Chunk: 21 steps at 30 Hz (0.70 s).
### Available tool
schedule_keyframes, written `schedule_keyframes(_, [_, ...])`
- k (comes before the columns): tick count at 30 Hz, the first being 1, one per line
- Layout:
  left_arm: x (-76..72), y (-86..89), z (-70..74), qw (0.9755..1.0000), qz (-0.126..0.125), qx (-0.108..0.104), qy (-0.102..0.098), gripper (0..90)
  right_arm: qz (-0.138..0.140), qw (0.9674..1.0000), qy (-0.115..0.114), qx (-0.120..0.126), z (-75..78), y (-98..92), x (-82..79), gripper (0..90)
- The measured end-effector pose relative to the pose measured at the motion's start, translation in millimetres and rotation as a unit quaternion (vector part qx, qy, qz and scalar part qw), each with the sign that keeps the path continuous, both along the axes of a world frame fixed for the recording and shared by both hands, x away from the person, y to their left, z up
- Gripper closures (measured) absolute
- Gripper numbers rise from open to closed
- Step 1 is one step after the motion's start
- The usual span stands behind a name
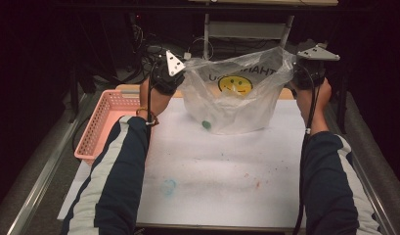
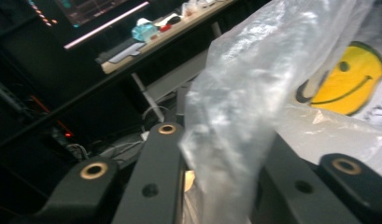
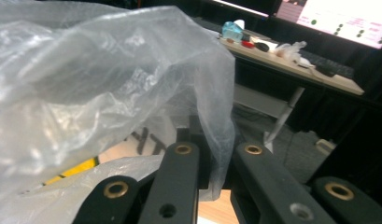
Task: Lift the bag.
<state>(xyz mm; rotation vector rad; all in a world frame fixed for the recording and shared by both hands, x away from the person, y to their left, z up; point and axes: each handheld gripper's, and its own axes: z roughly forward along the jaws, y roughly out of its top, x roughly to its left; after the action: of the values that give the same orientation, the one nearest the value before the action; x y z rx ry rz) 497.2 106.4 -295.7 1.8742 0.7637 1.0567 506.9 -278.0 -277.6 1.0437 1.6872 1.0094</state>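
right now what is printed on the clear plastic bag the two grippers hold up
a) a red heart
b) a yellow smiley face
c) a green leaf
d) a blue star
b, a yellow smiley face shows on the side of the plastic bag, with dark lettering above it.

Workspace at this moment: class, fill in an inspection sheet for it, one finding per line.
Surface: white table sheet, speckled, with a faint blue stain.
Job's things: clear plastic bag with a yellow smiley, held up by both top edges; small green item inside.
Clutter: pink basket at the table's left edge.
Grippers: left tongs and right tongs each shut on the bag's film.
Cables: one black cable trailing along each forearm.
Surroundings: dark room, a desk with screens behind.
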Motion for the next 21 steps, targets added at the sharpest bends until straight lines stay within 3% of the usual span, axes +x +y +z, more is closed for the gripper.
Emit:
schedule_keyframes(4, [4.5,2.3,10.1,0.9999,0.008,0.012,-0.008,84.3,-0.005,1.0000,0.000,-0.001,1.9,-1.7,1.0,90.0])
schedule_keyframes(8, [6.5,6.2,18.8,0.9998,0.017,0.001,-0.009,84.3,-0.002,1.0000,-0.004,0.008,6.8,-0.9,1.3,90.0])
schedule_keyframes(13, [12.4,3.3,8.9,0.9995,0.026,-0.012,0.009,77.9,0.010,0.9999,0.003,0.011,5.8,5.2,2.5,90.0])
schedule_keyframes(15, [14.8,0.1,2.6,0.9995,0.028,-0.007,0.012,78.6,0.012,0.9998,0.006,0.012,2.8,8.1,2.9,89.6])
schedule_keyframes(19, [19.0,-4.6,-3.2,0.9993,0.034,0.000,0.015,81.7,0.015,0.9998,0.009,0.008,-2.3,10.0,2.7,79.9])
schedule_keyframes(21, [20.5,-5.8,-4.6,0.9993,0.035,-0.002,0.014,81.6,0.014,0.9997,0.016,0.015,-4.0,7.8,2.4,70.2])
